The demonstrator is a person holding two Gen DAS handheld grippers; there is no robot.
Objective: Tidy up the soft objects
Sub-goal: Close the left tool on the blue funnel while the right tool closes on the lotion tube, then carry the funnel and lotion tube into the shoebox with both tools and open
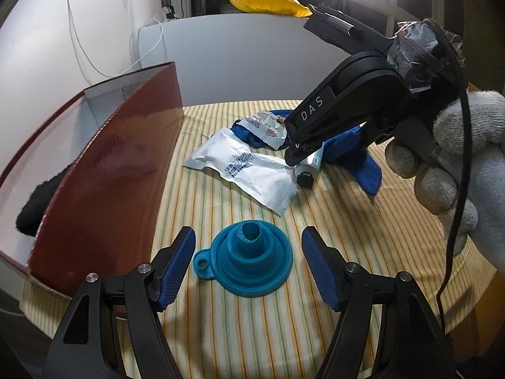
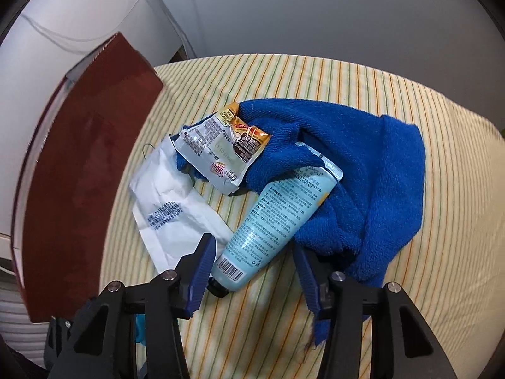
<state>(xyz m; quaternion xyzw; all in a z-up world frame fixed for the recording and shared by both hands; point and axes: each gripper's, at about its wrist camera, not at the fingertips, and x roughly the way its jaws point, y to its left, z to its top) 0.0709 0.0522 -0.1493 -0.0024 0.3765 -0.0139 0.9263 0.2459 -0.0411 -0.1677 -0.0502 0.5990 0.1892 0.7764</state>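
Note:
A teal collapsible funnel [image 1: 249, 262] stands wide end down on the striped cloth. My left gripper [image 1: 248, 233] is open, one finger on each side of the funnel, neither pad touching it. A pale blue cream tube [image 2: 274, 218] lies partly on a crumpled blue towel [image 2: 363, 164], its black cap nearest me. My right gripper [image 2: 254, 246] points steeply down over the cap end, the tube between its fingers. A gap shows on the right side, so it stands open. In the left wrist view, the right gripper [image 1: 295, 158] hangs over the tube [image 1: 311, 165], held by a gloved hand [image 1: 457, 158].
A white pouch [image 2: 176, 208] and a crumpled snack sachet [image 2: 221, 145] lie left of the tube. A dark red box [image 1: 104, 183] stands at the left with a black soft item [image 1: 38, 202] inside. The striped tablecloth [image 1: 347, 252] ends at an edge on the right.

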